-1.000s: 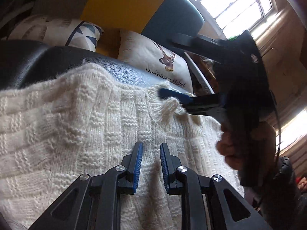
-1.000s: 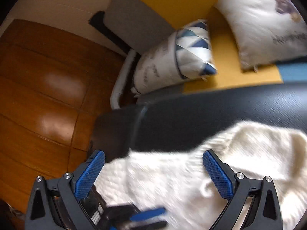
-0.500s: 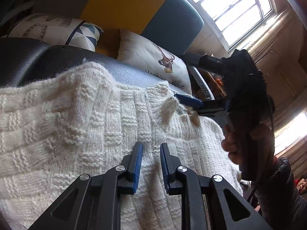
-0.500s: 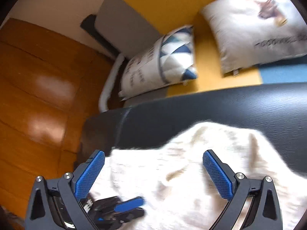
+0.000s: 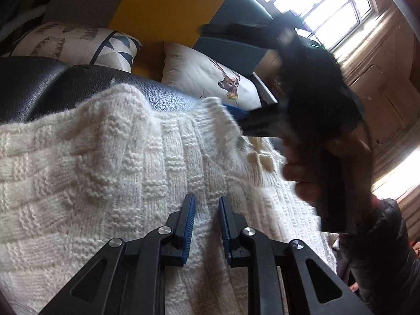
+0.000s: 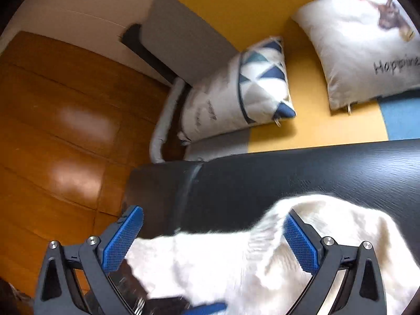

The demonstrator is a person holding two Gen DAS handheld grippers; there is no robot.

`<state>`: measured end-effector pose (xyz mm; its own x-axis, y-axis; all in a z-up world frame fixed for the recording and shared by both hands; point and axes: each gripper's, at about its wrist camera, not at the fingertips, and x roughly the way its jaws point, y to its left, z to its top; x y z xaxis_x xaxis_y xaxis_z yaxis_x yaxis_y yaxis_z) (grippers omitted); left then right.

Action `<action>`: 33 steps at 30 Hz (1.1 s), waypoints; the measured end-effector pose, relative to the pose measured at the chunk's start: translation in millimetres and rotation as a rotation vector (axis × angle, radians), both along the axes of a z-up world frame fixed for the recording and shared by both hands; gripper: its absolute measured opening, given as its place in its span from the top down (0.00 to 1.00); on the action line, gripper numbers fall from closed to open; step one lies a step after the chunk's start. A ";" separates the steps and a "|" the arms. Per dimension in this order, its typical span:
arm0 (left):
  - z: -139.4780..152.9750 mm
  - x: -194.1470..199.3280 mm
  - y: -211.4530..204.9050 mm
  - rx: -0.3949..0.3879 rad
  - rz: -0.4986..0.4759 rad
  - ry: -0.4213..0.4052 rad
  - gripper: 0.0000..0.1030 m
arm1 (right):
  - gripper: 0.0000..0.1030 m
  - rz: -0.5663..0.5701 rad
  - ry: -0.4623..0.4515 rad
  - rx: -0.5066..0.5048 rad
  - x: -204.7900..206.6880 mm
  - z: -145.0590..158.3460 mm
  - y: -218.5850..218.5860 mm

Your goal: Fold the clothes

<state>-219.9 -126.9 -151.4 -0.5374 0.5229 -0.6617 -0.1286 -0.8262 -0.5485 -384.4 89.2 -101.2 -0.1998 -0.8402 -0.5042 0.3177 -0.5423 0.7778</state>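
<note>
A cream knit sweater (image 5: 92, 170) lies spread on a black leather surface (image 5: 39, 86). My left gripper (image 5: 207, 223) sits low over its middle, jaws nearly together with knit fabric between the pads. In the right wrist view my right gripper (image 6: 212, 239) stands wide open over the sweater's (image 6: 262, 267) far edge, one pad on either side of a raised fold. From the left wrist view that gripper looks blurred, held by a hand (image 5: 302, 173), and its lower blue pad (image 5: 237, 113) touches the lifted edge of the knit.
Behind the leather surface (image 6: 288, 178) is a yellow, teal and grey sofa with a deer-print pillow (image 5: 204, 78) and a triangle-pattern pillow (image 6: 244, 97). Wooden floor (image 6: 52, 120) lies to the left. A bright window (image 5: 315, 0) is at the upper right.
My right gripper has moved in to the sweater's far edge, still wide open, and that edge now stands up against its pad. The left gripper has stayed in place.
</note>
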 end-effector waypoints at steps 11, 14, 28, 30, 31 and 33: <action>21.9 -67.6 33.0 -0.156 -0.001 -0.003 0.82 | 0.00 -0.129 -0.054 0.159 47.5 -39.0 95.4; 9.7 -73.0 23.9 -0.125 0.035 -0.003 0.84 | 0.03 -0.177 -0.013 0.084 53.1 -43.7 120.8; 39.3 38.7 22.9 -0.109 0.086 -0.033 0.81 | 0.00 -0.186 0.053 0.183 185.3 -9.8 128.5; 31.1 66.6 18.8 -0.130 0.099 -0.056 0.81 | 0.00 -0.199 0.047 0.244 218.8 -11.7 134.9; 23.4 77.6 16.7 -0.158 0.108 -0.075 0.81 | 0.00 -0.214 0.032 0.281 233.0 -15.4 140.3; 20.1 88.0 14.7 -0.149 0.108 -0.076 0.83 | 0.00 -0.269 0.049 0.320 258.6 -10.8 158.1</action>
<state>-132.0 -112.2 -131.3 -0.5305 0.3579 -0.7684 0.0024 -0.9058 -0.4236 -125.8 247.2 -112.0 -0.4206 -0.5578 -0.7155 0.1644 -0.8225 0.5445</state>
